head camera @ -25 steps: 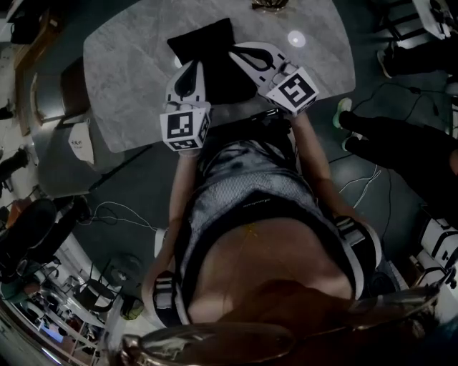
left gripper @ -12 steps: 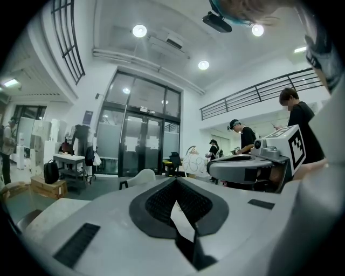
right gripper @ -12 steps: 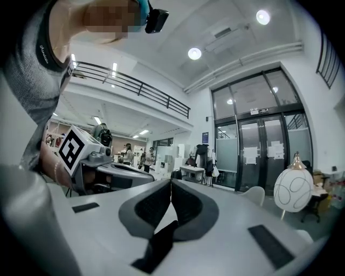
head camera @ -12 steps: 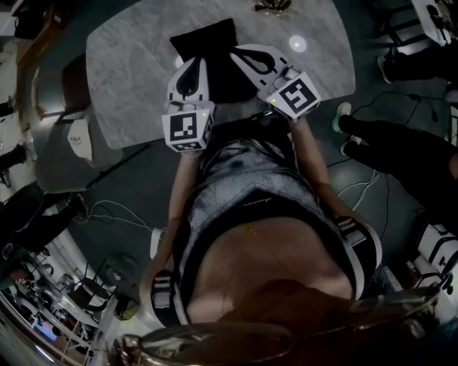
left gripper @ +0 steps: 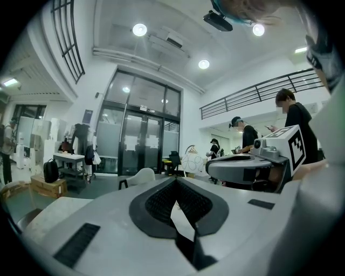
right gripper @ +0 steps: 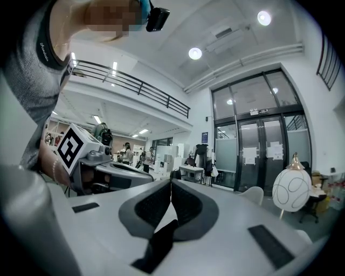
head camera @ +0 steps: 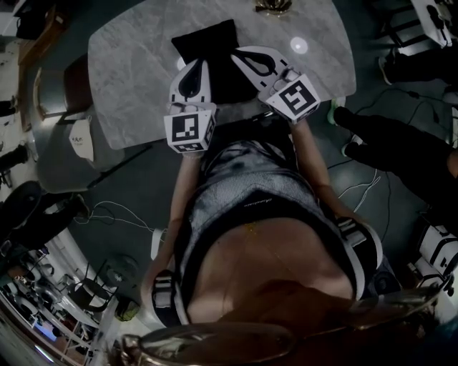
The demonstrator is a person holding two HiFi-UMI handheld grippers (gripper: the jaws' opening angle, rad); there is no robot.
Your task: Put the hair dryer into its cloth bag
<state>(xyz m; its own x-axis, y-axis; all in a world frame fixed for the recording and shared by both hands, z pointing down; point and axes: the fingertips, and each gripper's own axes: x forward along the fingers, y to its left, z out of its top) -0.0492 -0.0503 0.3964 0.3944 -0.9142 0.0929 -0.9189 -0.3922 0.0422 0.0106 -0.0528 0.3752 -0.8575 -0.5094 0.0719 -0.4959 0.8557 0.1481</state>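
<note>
Left claw (left gripper: 175, 182): clenched, with the pad tips meeting. It is held level above the cloth bag (head camera: 207, 41), on the side toward the desk's left edge.
Right claw (right gripper: 171, 184): also clenched, tips together. It is level above the bag, on the side toward the desk's right edge.
Cloth bag: black, lying on the marble desk (head camera: 129, 71). It runs from the middle of the near edge toward the far edge.
Slit behind each claw's tips: a dark strip and a pale patch show there. Whether that is pinched cloth or just the bag and desk below cannot be told.
Hidden: both claws cover the bag's near end. Its mouth and contents do not show.
Cut off: a gold-coloured object (head camera: 272, 6) at the desk's far edge.
Hard to make out: a small round white thing (head camera: 298, 44) on the desk, toward the right edge.
</note>
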